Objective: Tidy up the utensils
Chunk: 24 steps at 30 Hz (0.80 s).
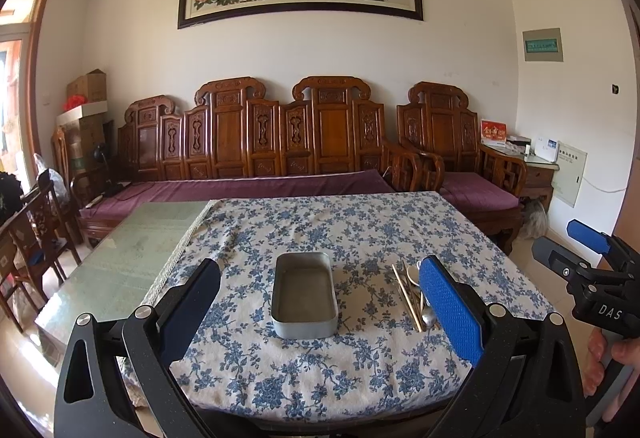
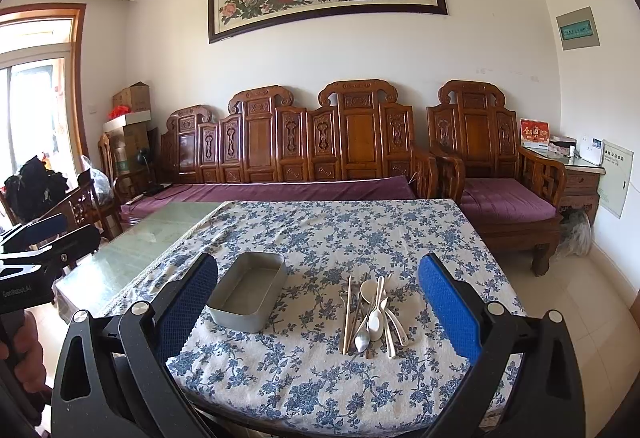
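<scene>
An empty grey metal tin [image 1: 304, 296] sits on the blue floral tablecloth [image 1: 320, 230]; it also shows in the right wrist view [image 2: 248, 290]. To its right lies a pile of utensils [image 2: 372, 314]: wooden chopsticks, white ceramic spoons and a metal spoon, partly hidden in the left wrist view [image 1: 414, 294]. My left gripper [image 1: 320, 302] is open and empty, held above the near table edge with the tin between its fingers. My right gripper [image 2: 318, 302] is open and empty, with the utensils between its fingers. The right gripper shows at the right edge of the left view [image 1: 592, 262].
The cloth covers the right part of a green glass table [image 1: 132, 258]. A carved wooden sofa with purple cushions [image 1: 260, 157] stands behind it, an armchair [image 2: 496, 165] at the right, and wooden chairs [image 1: 36, 230] at the left.
</scene>
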Each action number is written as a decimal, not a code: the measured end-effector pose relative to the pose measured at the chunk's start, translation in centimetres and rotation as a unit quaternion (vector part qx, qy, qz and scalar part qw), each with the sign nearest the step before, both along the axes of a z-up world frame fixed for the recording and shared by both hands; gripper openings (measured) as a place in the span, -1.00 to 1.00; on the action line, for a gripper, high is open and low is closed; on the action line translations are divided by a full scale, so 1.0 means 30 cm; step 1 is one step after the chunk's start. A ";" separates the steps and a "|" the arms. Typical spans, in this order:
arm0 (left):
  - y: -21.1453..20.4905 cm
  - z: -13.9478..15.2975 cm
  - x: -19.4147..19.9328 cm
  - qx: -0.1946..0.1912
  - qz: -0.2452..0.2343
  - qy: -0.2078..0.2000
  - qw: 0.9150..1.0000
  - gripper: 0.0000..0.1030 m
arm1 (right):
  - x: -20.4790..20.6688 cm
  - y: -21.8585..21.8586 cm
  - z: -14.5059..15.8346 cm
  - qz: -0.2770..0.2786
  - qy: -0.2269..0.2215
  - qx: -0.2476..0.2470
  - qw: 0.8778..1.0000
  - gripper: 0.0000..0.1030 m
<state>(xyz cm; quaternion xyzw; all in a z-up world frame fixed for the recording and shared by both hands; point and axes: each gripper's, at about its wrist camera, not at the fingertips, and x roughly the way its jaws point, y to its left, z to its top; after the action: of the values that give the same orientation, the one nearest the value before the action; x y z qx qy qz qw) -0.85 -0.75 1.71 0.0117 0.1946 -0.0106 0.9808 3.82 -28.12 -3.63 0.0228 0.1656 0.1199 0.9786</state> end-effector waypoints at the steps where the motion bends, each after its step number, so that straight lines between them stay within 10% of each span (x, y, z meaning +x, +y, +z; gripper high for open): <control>1: 0.000 0.000 0.000 0.000 0.000 0.000 1.000 0.88 | 0.000 0.000 0.004 0.000 0.000 0.000 1.000 0.95; 24: -0.011 0.001 0.000 0.002 -0.002 0.001 1.000 0.88 | -0.011 0.003 0.035 0.001 -0.003 0.001 1.000 0.95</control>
<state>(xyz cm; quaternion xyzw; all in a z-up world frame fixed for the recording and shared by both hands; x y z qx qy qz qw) -0.86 -1.09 1.74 0.0139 0.1952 -0.0122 0.9806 3.48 -28.02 -2.58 0.0237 0.1624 0.1211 0.9790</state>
